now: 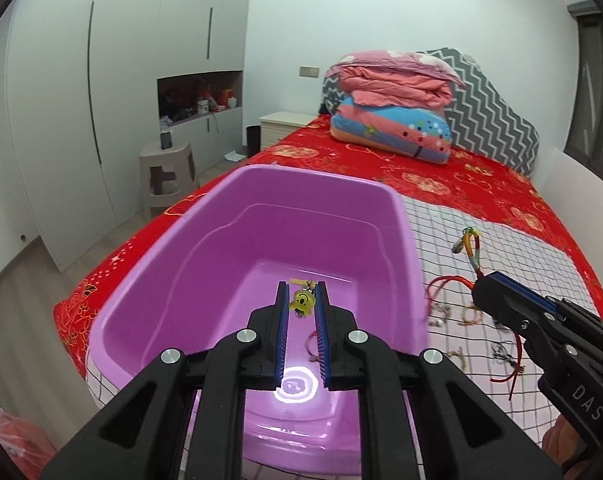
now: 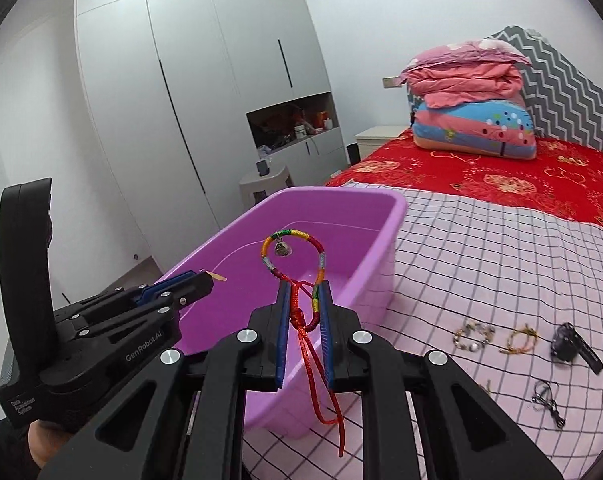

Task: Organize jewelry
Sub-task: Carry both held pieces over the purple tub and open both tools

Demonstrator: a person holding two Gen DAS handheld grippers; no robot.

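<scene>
Left gripper [image 1: 301,300] over purple tub [image 1: 405,216], fingers clenched on yellow bear charm [image 1: 301,303], held above tub floor. Right gripper [image 2: 304,300] beside tub's right wall, fingers pinching a rainbow-thread bracelet [image 2: 293,240] by its knotted part; small bell hanging inside the loop, red cords [image 2: 321,392] dangling below. More bracelets [image 2: 474,336] lying loose on the checked sheet [image 2: 481,272] of the bed, right of tub.

Bed [image 2: 501,184] — checked sheet [image 2: 481,264], purple tub [image 2: 385,240], bracelets [image 2: 475,336], folded quilts [image 2: 469,116]
</scene>
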